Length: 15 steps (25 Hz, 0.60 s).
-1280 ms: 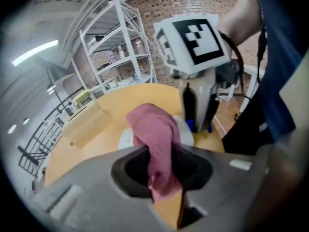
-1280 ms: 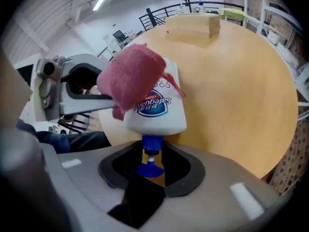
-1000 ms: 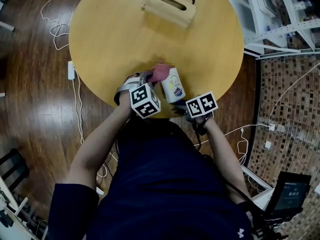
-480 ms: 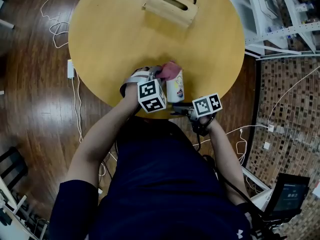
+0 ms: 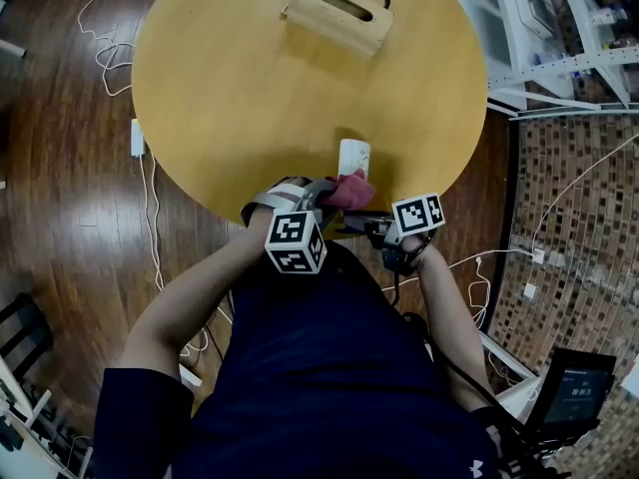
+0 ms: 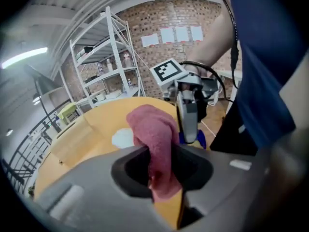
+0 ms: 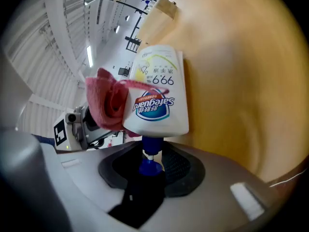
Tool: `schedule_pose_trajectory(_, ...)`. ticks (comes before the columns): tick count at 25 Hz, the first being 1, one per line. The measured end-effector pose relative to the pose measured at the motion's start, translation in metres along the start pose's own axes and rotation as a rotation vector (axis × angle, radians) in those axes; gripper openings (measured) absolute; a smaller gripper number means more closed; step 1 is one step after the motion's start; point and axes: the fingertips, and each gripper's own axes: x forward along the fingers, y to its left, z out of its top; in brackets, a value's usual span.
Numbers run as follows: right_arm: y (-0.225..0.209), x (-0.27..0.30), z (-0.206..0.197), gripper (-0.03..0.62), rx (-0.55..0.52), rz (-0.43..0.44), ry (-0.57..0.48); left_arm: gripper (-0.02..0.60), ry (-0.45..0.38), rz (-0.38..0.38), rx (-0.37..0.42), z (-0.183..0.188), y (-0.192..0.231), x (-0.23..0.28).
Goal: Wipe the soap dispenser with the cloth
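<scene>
Low in the head view, at the counter edge, the right gripper has its jaws clamped on the dispenser by its pump neck. The left gripper jaws pinch the soft cloth beside it. The dispenser seems light, stiff and slick, so a neck hold may pivot.

table: round, wood | on it: slotted wooden box, possibly tissue holder

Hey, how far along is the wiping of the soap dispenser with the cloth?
Done: the left gripper is shut on the pink cloth; the right gripper holds the soap dispenser by its blue pump, over the table. In hand: cloth against the bottle's side beside the label. Left: the remaining sides; how much is already wiped doesn't show.
</scene>
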Motion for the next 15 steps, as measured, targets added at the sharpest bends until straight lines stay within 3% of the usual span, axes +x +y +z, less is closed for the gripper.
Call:
schedule_pose_trajectory(4, 0.0, 0.003, -0.009, 0.129, -0.031, -0.011, 0.046, 0.095, 0.076, 0.099, -0.041, -0.018, 0.048, 0.019)
schedule_pose_trajectory(8, 0.004, -0.001, -0.008, 0.13, -0.06, -0.004, 0.022, 0.095, 0.163, 0.173, -0.218, -0.054, 0.091, 0.025)
schedule_pose_trajectory(12, 0.036, 0.0, 0.001, 0.132, -0.085, 0.136, -0.003, 0.095, 0.084, 0.142, -0.43, -0.062, 0.085, -0.006)
schedule_pose_trajectory(15, 0.06, 0.011, 0.006, 0.133, -0.032, 0.276, -0.017, 0.095, -0.064, 0.045, -0.534, -0.036, 0.058, -0.036)
